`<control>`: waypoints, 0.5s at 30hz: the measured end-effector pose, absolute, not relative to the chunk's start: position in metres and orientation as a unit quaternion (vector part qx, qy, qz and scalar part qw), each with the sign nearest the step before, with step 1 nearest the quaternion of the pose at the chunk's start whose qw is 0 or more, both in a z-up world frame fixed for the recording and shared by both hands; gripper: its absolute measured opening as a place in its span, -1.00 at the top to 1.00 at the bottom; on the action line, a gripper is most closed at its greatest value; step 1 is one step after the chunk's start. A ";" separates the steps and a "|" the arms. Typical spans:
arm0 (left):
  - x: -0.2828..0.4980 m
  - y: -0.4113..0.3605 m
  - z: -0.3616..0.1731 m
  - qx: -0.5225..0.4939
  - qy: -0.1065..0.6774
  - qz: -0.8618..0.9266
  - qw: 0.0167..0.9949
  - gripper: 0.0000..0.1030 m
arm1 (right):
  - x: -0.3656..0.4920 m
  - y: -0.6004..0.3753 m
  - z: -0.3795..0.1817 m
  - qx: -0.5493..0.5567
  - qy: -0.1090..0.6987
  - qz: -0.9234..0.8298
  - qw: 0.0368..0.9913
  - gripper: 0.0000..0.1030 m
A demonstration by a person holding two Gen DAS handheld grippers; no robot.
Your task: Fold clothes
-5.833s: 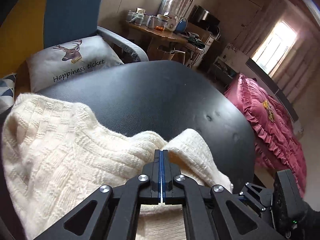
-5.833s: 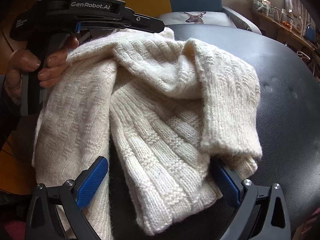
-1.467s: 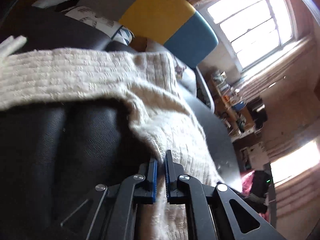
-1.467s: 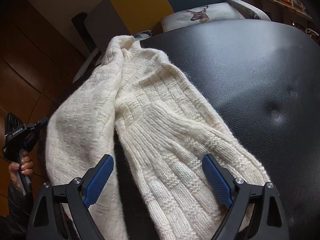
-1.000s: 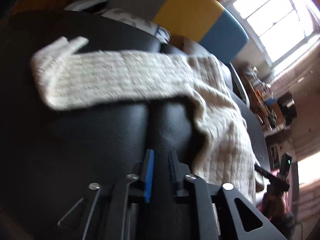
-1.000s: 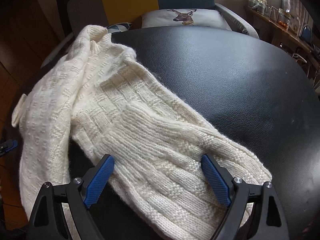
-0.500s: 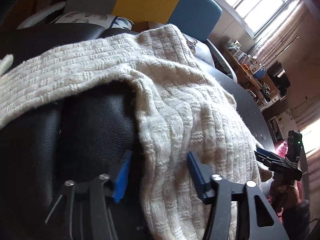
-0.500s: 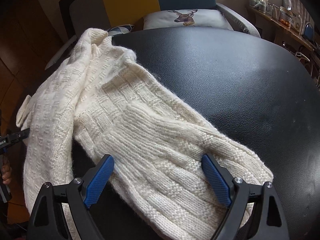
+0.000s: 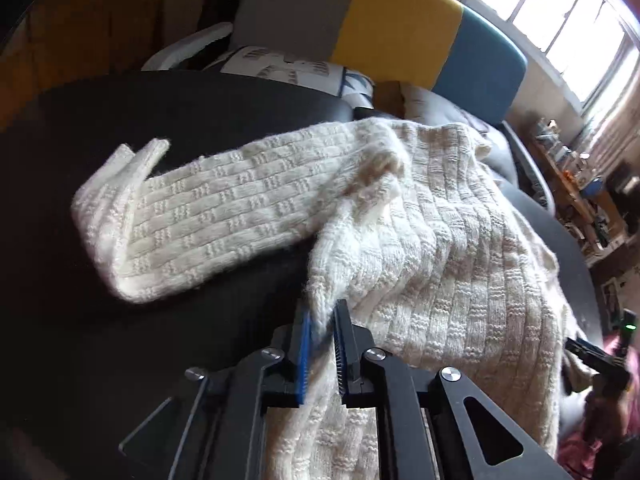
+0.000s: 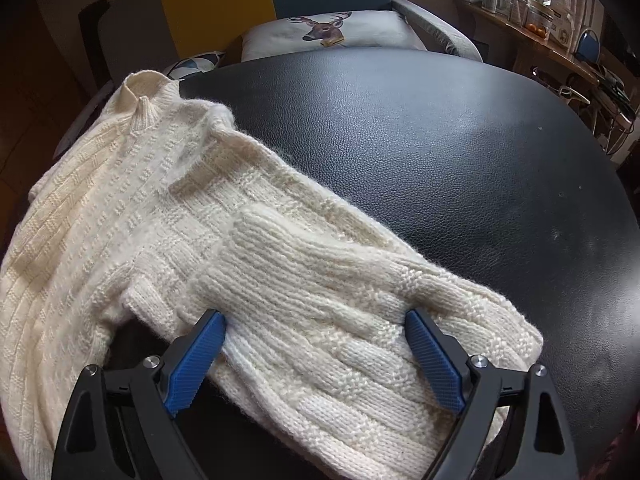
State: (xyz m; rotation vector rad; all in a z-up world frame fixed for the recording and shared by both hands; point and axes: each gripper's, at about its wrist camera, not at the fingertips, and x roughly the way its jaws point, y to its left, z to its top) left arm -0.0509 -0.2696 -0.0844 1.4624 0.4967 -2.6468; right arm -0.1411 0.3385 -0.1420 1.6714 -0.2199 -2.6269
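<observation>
Sweater [image 9: 440,248] on black table [image 10: 440,140] | left gripper [image 9: 322,344] opening, knit edge between fingers | right gripper [image 10: 316,360] spread wide

Cream basket-weave sweater [image 10: 248,248], black table [image 10: 440,140]

Daylight from a window [image 9: 568,12] at upper right of the left wrist view, overexposed there, dim dark corners, strong fisheye bending at edges, soft glare on the black leather surface [image 10: 460,152], slight blur on the left view, right view sharp
</observation>
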 end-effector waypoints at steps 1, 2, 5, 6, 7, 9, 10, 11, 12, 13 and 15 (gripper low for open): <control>-0.046 -0.272 -0.081 0.471 0.172 -0.864 0.038 0.58 | -0.137 0.337 -0.136 0.530 -0.079 -0.844 0.007 -0.81; -0.039 -0.272 -0.075 0.459 0.176 -0.870 0.038 0.42 | -0.131 0.333 -0.128 0.518 -0.098 -0.849 0.014 -0.81; -0.017 -0.268 -0.054 0.421 0.177 -0.889 0.041 0.06 | -0.103 0.321 -0.110 0.479 -0.208 -0.844 0.121 -0.81; -0.011 -0.263 -0.049 0.413 0.175 -0.893 0.034 0.02 | -0.097 0.311 -0.110 0.481 -0.237 -0.828 0.163 -0.81; -0.005 -0.257 -0.044 0.407 0.173 -0.897 0.026 -0.03 | -0.094 0.297 -0.113 0.489 -0.252 -0.813 0.190 -0.81; 0.000 -0.241 -0.047 0.411 0.165 -0.897 -0.002 -0.07 | -0.085 0.274 -0.118 0.500 -0.250 -0.802 0.211 -0.71; 0.003 -0.233 -0.049 0.414 0.160 -0.896 -0.016 -0.10 | -0.084 0.260 -0.122 0.505 -0.239 -0.801 0.212 -0.63; 0.006 -0.225 -0.051 0.416 0.156 -0.895 -0.030 -0.10 | -0.079 0.253 -0.126 0.515 -0.228 -0.799 0.209 -0.47; 0.008 -0.217 -0.053 0.419 0.151 -0.894 -0.044 -0.10 | -0.075 0.247 -0.132 0.523 -0.226 -0.795 0.209 -0.39; 0.011 -0.208 -0.055 0.421 0.146 -0.893 -0.058 -0.11 | -0.072 0.241 -0.138 0.531 -0.224 -0.790 0.209 -0.38; 0.011 -0.192 -0.068 0.436 0.139 -0.886 -0.074 -0.11 | -0.071 0.234 -0.146 0.531 -0.216 -0.793 0.203 -0.32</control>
